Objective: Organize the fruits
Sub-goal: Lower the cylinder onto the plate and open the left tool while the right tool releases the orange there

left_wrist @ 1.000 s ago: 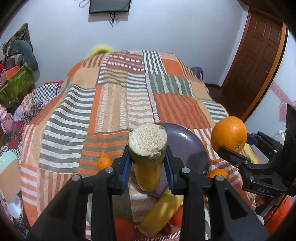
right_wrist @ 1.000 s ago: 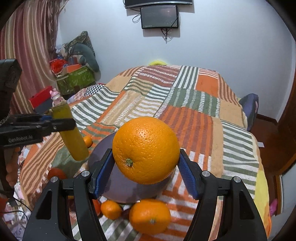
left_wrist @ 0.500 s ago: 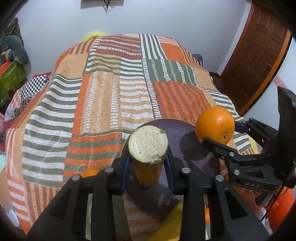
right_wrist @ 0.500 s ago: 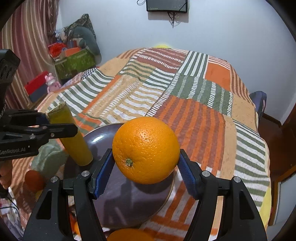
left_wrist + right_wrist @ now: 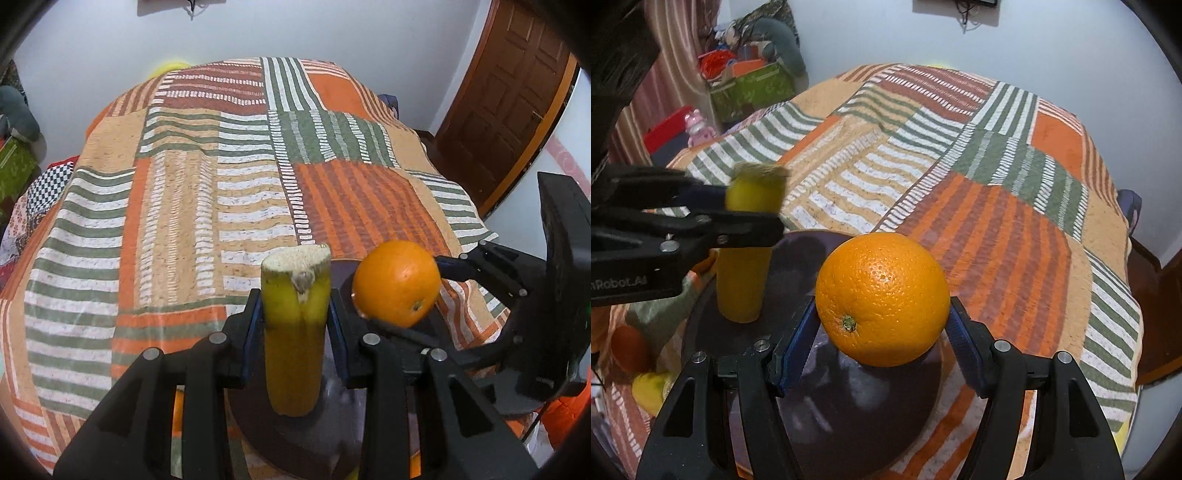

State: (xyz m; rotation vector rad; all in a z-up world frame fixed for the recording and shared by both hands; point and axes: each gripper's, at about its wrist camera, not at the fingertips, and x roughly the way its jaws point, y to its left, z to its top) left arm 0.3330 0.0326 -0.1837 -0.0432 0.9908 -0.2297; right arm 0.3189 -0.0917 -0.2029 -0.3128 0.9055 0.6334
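My left gripper (image 5: 295, 317) is shut on a cut yellow banana piece (image 5: 295, 332), held upright with its lower end on or just above the dark purple plate (image 5: 306, 439). My right gripper (image 5: 882, 343) is shut on a large orange (image 5: 882, 299), held over the same plate (image 5: 849, 413). In the right wrist view the banana piece (image 5: 742, 273) and the left gripper (image 5: 746, 210) stand at the plate's left side. In the left wrist view the orange (image 5: 397, 284) and the right gripper (image 5: 443, 273) are to the right.
The plate lies on a bed with a striped patchwork quilt (image 5: 221, 184). A small orange fruit (image 5: 628, 347) and a yellow fruit (image 5: 650, 387) lie on the quilt left of the plate. A green box (image 5: 753, 88) and clutter stand at the far left; a brown door (image 5: 509, 96) is at the right.
Both grippers have moved forward and down over the plate. The banana piece now stands at the plate's surface and the orange is lower and closer to it.
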